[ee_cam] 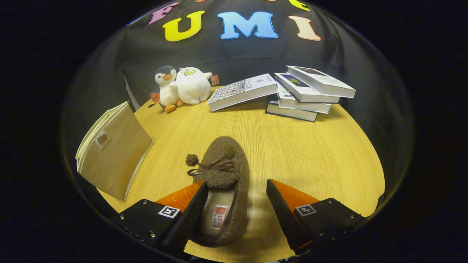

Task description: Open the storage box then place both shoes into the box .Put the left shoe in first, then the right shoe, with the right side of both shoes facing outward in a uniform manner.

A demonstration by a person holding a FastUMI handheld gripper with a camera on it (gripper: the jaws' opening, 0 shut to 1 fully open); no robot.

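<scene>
the wooden worktop (292,146) was backed by the booth's black cloth wall. a beige fabric storage box (113,153) sat at its left side, closed, contents hidden. a pile of books (299,95) lay at the far right, one book (243,91) leaning against it. two plush toys (181,87) stood at the far edge. a brown fuzzy shoe (226,171) lay toe away between the fingers of the tool (237,186), which was spread wide, the left finger over the shoe's opening, the right finger apart from it.
</scene>
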